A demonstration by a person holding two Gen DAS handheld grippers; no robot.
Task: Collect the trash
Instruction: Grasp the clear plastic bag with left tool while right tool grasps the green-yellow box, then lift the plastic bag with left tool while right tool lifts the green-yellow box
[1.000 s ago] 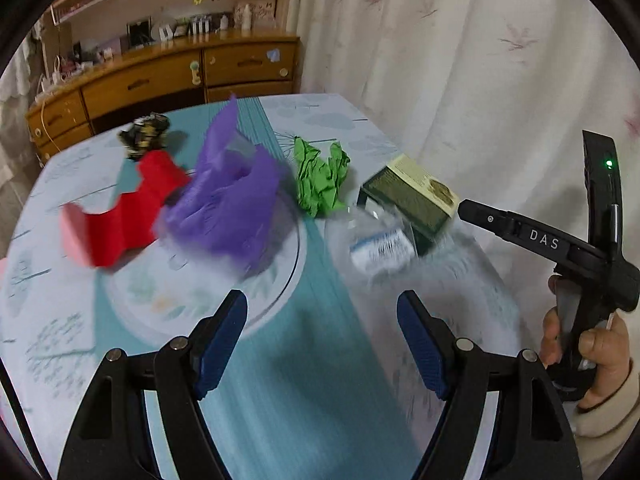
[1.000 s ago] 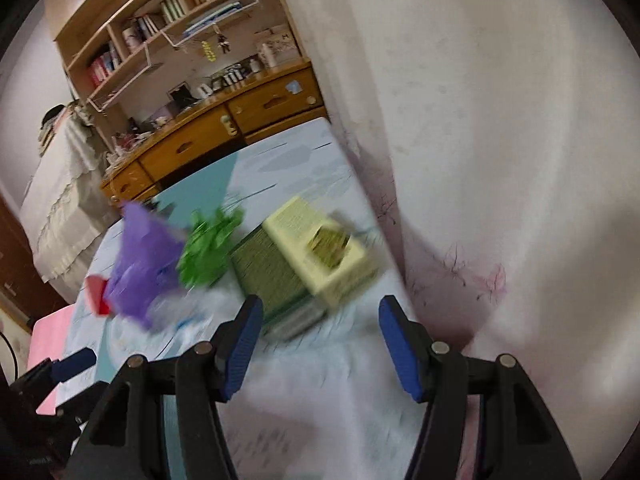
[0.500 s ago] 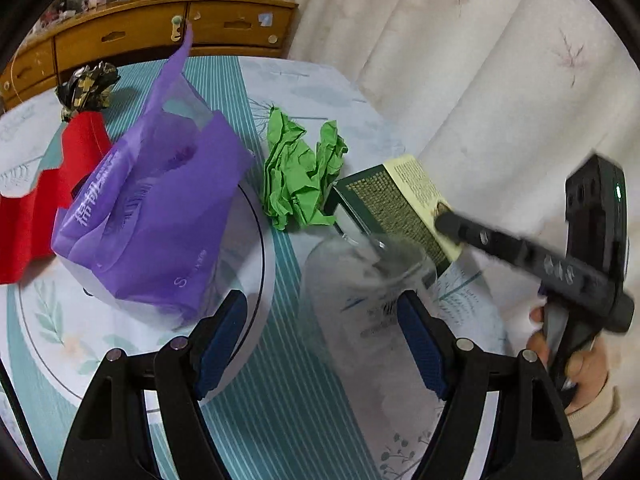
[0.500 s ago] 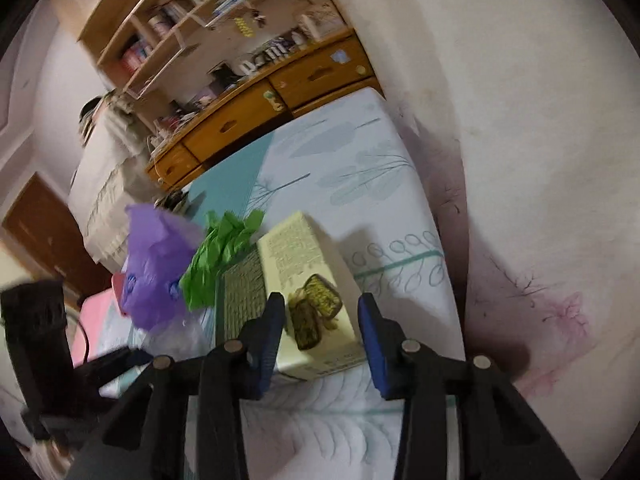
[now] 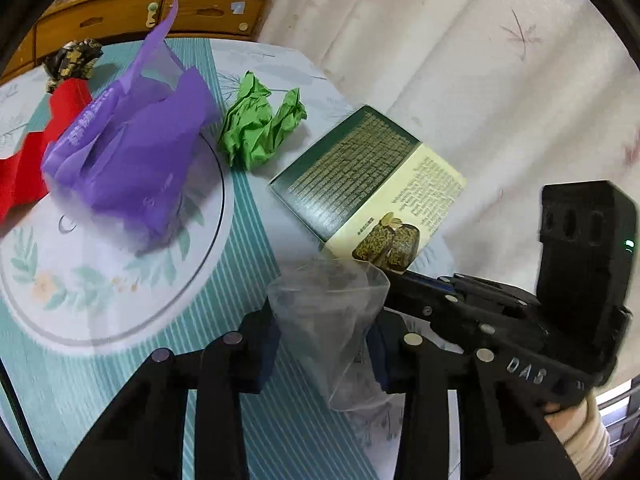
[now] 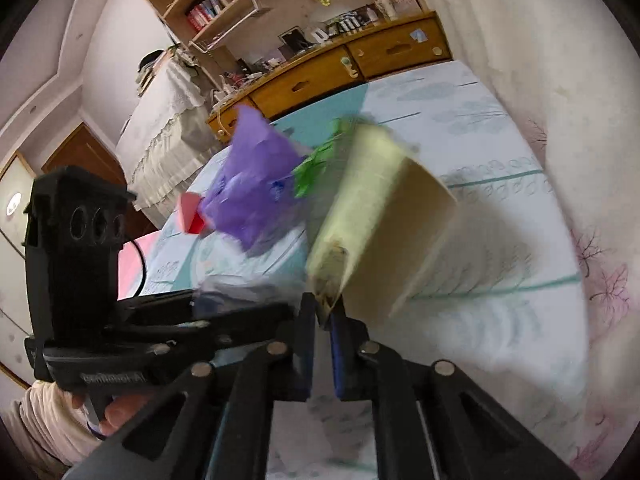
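Left tongs (image 5: 324, 344) clamp a clear wrapper (image 5: 332, 320), right tongs (image 6: 324, 316) pinch the box (image 6: 376, 216) beside the purple bag (image 5: 132, 148).

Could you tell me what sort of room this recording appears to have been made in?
Most likely a lived-in home room, perhaps a bedroom or study: a wooden drawer cabinet cluttered with small items, wall shelves of books, curtains, and a table with a leaf-print cloth.

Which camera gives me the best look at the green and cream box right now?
The left wrist view: the box is sharp there, its printed top face fully visible, near corner at the right gripper. In the right wrist view the box is motion-blurred and tilted up, showing mostly plain sides, pinched at the right gripper.
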